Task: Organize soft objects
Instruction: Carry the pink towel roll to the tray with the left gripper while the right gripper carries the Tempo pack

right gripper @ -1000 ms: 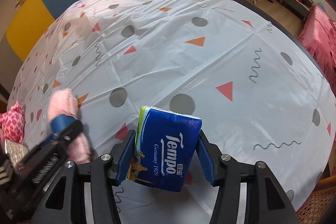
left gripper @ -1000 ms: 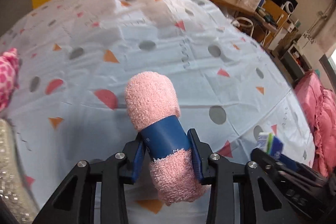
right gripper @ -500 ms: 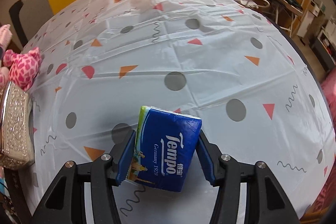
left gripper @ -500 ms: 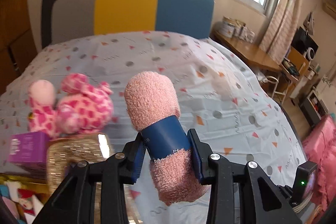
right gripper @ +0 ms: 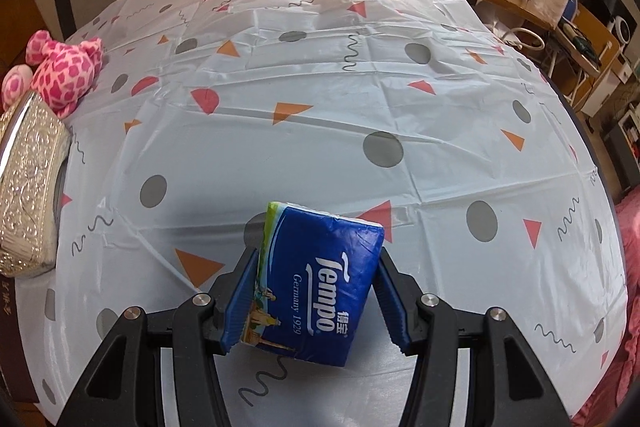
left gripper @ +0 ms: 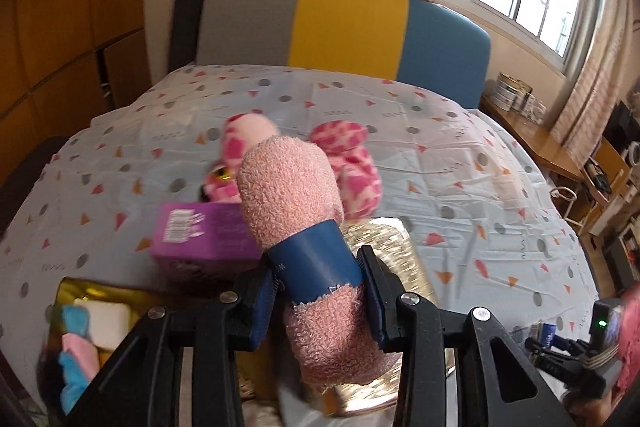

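Observation:
My left gripper [left gripper: 316,291] is shut on a rolled pink towel [left gripper: 292,183] with a blue paper band, held in the air above the near left part of the table. Below it at lower left a gold box [left gripper: 80,291] holds white, blue and pink soft pieces. Behind the towel lie a purple box [left gripper: 196,231] and a pink spotted plush toy [left gripper: 352,155]. My right gripper [right gripper: 314,291] is shut on a blue Tempo tissue pack [right gripper: 320,279], held above the patterned tablecloth [right gripper: 320,107]. The plush toy [right gripper: 64,67] lies at the far left there.
A silver embossed box [right gripper: 28,187] sits at the table's left edge in the right wrist view, and shows as a shiny box [left gripper: 384,247] under the towel in the left wrist view. A grey, yellow and blue chair back [left gripper: 344,23] stands behind the table. Shelves and a desk line the right wall.
The left gripper swung left and upward with the towel, from over the bare cloth to over the plush toy, purple box and gold box. The right gripper rolled and shifted a little, pack still held.

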Motion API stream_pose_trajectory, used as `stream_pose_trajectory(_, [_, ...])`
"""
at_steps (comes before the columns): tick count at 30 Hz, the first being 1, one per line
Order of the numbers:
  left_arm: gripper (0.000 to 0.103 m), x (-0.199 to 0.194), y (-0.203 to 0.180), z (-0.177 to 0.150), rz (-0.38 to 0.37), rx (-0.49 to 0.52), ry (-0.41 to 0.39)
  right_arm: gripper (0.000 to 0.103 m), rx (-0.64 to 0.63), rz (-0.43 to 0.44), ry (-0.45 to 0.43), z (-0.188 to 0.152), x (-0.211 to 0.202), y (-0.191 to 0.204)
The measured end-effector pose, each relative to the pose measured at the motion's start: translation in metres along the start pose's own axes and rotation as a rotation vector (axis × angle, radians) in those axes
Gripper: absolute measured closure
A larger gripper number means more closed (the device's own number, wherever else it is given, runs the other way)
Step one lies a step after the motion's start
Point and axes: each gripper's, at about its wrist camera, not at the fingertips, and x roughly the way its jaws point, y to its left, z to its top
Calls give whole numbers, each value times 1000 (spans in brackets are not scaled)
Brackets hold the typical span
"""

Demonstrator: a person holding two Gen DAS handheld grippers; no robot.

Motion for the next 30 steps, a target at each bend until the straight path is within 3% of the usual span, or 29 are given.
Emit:
stream_pose_trajectory(13, [64,-50,70,-62,51,-48,-45,48,-78,-42,22,-7,7,17])
stream_pose_trajectory(30, [63,-84,117,-123,68,-86,-41,50,-16,-27,47,-3,12,40])
